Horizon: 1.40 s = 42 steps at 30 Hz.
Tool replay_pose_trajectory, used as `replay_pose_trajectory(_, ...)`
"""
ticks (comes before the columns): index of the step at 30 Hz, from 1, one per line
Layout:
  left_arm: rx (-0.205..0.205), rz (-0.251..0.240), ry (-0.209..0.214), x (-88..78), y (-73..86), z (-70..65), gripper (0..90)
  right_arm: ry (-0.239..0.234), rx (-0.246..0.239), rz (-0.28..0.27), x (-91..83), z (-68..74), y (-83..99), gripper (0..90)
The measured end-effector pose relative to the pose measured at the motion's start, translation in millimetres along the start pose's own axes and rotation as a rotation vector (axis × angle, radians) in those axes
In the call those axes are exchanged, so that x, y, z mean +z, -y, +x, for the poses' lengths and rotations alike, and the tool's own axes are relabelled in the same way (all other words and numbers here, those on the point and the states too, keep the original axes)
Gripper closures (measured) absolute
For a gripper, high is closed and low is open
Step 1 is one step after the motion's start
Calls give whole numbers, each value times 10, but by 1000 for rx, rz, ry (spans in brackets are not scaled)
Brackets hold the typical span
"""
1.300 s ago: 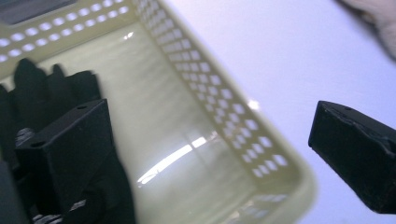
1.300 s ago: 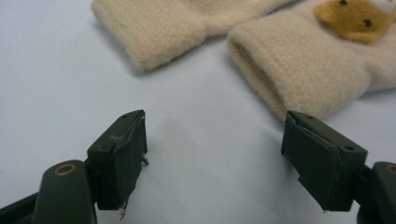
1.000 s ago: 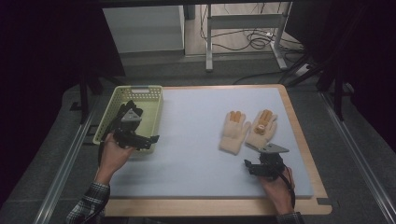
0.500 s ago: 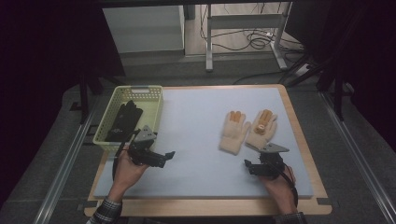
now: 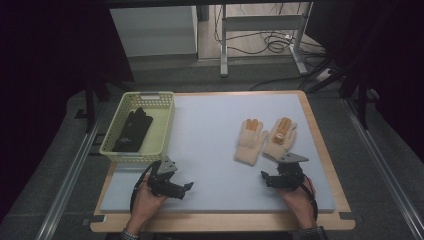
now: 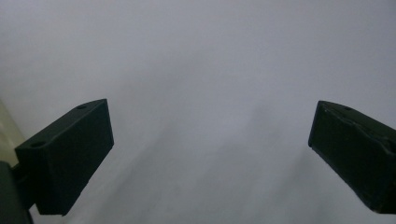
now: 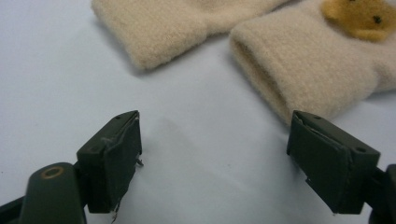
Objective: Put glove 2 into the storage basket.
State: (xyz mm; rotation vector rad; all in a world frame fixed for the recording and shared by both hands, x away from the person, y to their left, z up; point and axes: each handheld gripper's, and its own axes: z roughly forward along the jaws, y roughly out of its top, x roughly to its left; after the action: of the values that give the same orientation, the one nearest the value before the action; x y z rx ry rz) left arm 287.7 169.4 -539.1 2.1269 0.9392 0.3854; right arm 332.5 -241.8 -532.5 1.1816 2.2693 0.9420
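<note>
beige gloves (image 5: pixel 265 138) lie just beyond the wide-open right gripper (image 5: pixel 266 180).

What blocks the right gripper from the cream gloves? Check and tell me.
Nothing visible does. The right gripper has its jaws open, with bare blue mat between it and the cuffs of the cream gloves; its jaws have just been opening, nothing between them.
</note>
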Motion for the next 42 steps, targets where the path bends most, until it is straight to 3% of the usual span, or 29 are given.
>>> replay_pose_trajectory(5,-5,72,-10,89,85,8,11,-1,0,2,4,5,-2,154)
replay_pose_trajectory(19,-16,72,-5,96,89,17,8,-9,10,-3,-44,42,-28,144)
replay_pose_trajectory(29,-17,71,-6,95,90,17,10,-29,-51,-51,-108,79,-404,281)
replay_pose_trajectory(37,-17,71,-6,94,90,17,10,-43,-74,-63,169,-27,-832,427)
replay_pose_trajectory(40,-17,71,-6,94,90,17,11,-47,-82,-49,354,-40,-954,421)
replay_pose_trajectory(42,-17,70,-6,94,90,17,10,-46,-94,-35,495,-44,-1005,354)
